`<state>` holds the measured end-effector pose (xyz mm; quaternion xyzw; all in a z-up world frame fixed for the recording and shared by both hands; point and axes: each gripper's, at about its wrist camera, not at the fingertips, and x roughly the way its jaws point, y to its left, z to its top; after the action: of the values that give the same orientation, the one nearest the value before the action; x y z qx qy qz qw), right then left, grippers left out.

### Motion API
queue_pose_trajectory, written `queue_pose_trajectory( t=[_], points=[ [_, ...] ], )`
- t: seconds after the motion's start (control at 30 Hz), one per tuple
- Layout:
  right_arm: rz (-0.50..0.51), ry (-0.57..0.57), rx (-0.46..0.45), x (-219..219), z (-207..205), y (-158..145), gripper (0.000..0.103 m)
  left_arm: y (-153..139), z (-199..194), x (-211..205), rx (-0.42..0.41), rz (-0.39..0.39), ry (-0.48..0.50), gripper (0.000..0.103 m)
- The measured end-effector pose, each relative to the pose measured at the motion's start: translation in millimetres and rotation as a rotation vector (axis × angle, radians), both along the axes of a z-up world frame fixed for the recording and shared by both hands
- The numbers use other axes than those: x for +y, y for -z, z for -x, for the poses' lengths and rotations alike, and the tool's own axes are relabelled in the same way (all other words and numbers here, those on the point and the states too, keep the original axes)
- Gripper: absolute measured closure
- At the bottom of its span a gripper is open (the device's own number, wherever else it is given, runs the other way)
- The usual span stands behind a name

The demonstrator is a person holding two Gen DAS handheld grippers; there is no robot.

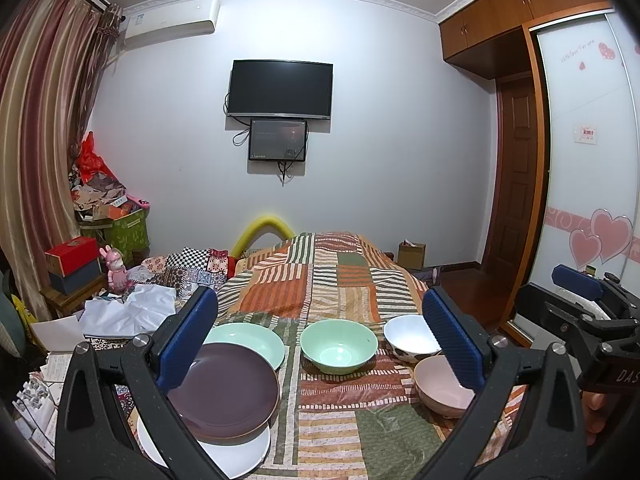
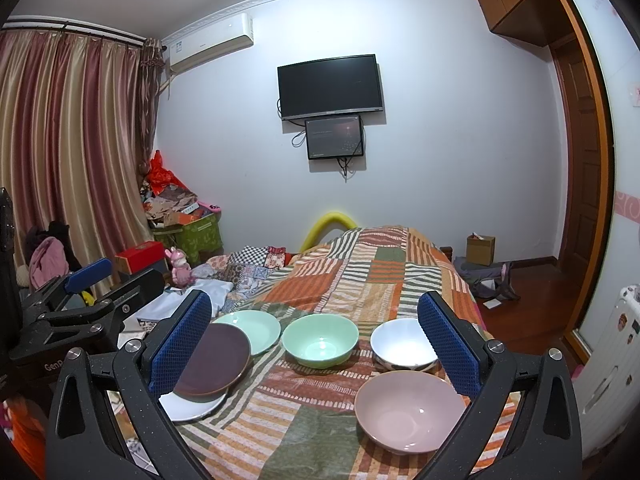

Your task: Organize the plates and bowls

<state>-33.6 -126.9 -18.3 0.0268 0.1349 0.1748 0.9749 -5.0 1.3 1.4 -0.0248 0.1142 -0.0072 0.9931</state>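
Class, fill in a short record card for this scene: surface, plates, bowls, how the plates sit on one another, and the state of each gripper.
Surface: patchwork striped bedspread
Plates: round dark purple plate, round white plate, round mint green plate
Bowls: mint green bowl, white bowl with dark patches, pale pink bowl
Stacking: purple plate lies on the white plate and overlaps the green plate's edge
Bowls stacked: none, each apart
Left gripper: jaws open, holding nothing
Right gripper: jaws open, holding nothing
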Motion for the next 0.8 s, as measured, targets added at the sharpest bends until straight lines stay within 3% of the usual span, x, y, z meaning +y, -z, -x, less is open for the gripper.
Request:
queue_pose_trajectory(
  t=[0.8],
  points=[
    [0.003, -0.009, 0.009, 4.8, -1.3, 1.9, 0.0, 3.2, -2.7, 2.7, 0.004, 0.007, -0.008, 0.0]
  ],
)
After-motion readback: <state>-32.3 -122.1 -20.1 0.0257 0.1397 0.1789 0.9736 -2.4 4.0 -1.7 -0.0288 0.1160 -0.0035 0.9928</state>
